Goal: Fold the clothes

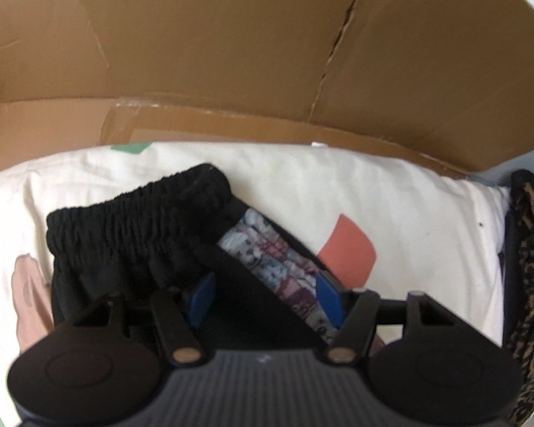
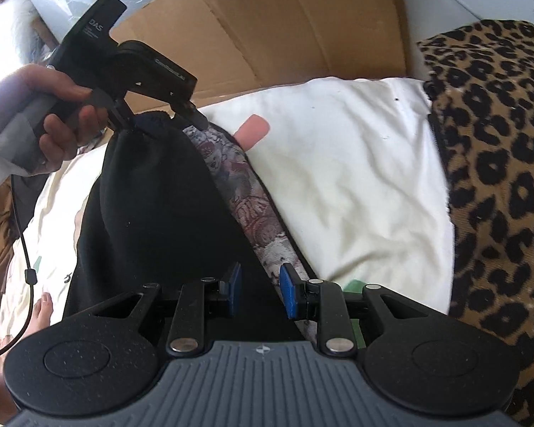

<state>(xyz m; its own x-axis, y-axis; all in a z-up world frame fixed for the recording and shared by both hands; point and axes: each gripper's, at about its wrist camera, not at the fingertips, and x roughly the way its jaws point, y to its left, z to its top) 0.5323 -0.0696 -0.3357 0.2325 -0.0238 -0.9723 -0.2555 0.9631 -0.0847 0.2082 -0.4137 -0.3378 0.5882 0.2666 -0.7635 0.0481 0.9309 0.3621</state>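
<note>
Across the middle of both views lie the black shorts (image 1: 131,249), spread on a cream sheet (image 1: 391,192) with a printed side stripe (image 1: 267,259) running diagonally down the frame. Only the left wrist view shows the gathered elastic waistband (image 1: 139,210) head-on, at centre left, and the salmon patch (image 1: 349,249) on the sheet just right of the stripe. There the left gripper (image 1: 263,293) stands over the cloth with its blue pads (image 1: 203,291) set wide on either side of black fabric and stripe; whether they press on it I cannot tell.

From the right wrist view comes what the other lacks: a hand (image 2: 53,121) at upper left holding that left gripper, its tips at the bunched waistband. At lower centre the right gripper (image 2: 258,290) has its pads narrowly apart with black cloth and stripe between them; a real grip cannot be confirmed. Leopard-print fabric (image 2: 498,178) fills the right side, far more of it than the other view shows. Brown cardboard (image 1: 231,53) backs both frames.
</note>
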